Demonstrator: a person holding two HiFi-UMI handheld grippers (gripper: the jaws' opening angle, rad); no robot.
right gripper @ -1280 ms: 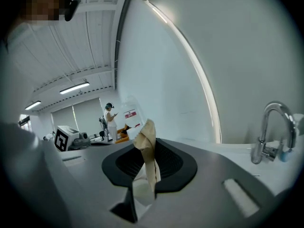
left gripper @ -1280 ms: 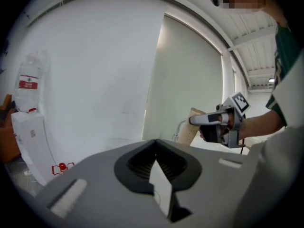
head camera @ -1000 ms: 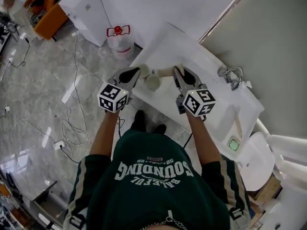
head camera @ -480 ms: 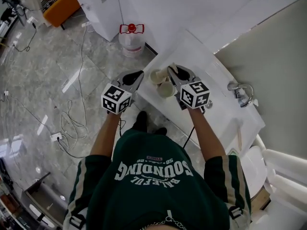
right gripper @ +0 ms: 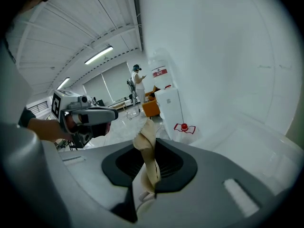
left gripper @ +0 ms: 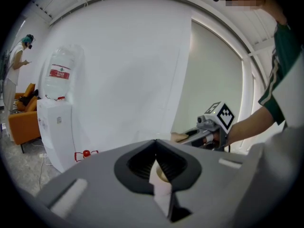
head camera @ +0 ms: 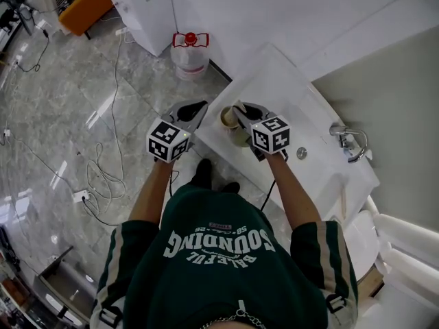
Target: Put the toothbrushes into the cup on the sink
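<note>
Wrapped toothbrush (right gripper: 148,148) clamped in right claw (head camera: 241,108) — tip beside cup (head camera: 228,118); left claw (head camera: 195,107) closed, empty.

Grey marble floor (head camera: 62,115) with loose cables (head camera: 103,187) meets a white wall (head camera: 274,5), an orange sofa (head camera: 86,9) at the far corner.

The person's green shirt (head camera: 219,269) bears "SOUNDING" in white, upside down in the head view.
</note>
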